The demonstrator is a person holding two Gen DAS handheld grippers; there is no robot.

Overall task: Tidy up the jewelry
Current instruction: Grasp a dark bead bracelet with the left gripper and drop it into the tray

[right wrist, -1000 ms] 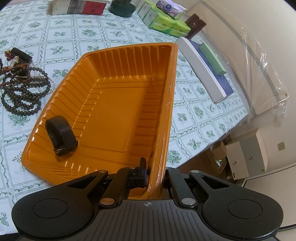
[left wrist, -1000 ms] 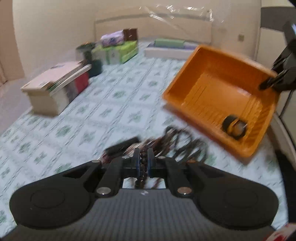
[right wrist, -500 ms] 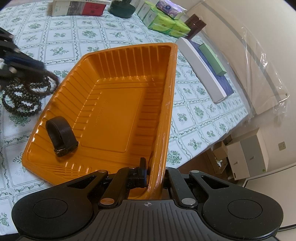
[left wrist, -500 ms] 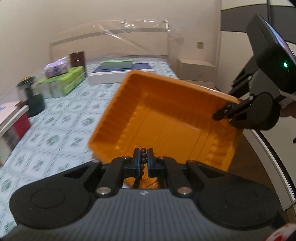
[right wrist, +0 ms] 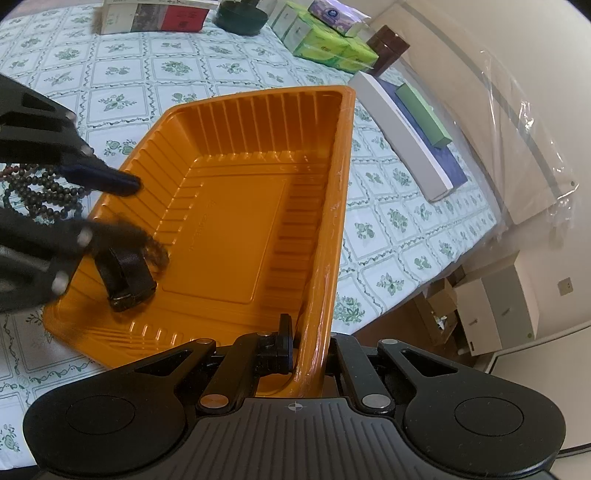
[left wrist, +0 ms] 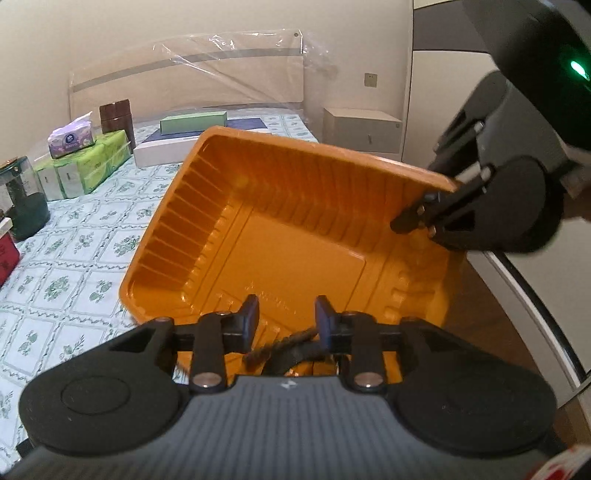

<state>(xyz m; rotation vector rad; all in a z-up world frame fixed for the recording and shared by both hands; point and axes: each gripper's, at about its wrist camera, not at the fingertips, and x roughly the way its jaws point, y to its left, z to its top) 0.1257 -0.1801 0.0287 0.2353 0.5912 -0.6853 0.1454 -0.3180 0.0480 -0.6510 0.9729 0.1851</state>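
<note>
The orange tray (left wrist: 295, 240) (right wrist: 236, 221) rests tilted on the flowered bedspread. My right gripper (right wrist: 306, 354) (left wrist: 417, 218) is shut on its rim. My left gripper (left wrist: 287, 318) (right wrist: 125, 208) hovers over the tray's low corner, its jaws opening and nothing pressed between the pads. A dark bead bracelet (left wrist: 284, 345) (right wrist: 157, 253) lies blurred just under the left gripper, inside the tray. It is beside a black strap ring (right wrist: 129, 273). More dark bead strings (right wrist: 44, 192) lie on the bedspread left of the tray.
Green tissue packs (right wrist: 332, 48), a brown box (right wrist: 388, 46) and a long white box (right wrist: 402, 136) line the far side of the bed. A dark jar (right wrist: 242, 16) and stacked books (right wrist: 155, 14) stand further off. Past the bed's edge are cardboard boxes (right wrist: 495, 306) on the floor.
My left gripper carried a bead bracelet from the pile on the bedspread over to the tray, then parted its jaws and let it drop inside. The right gripper and tray stayed still.
</note>
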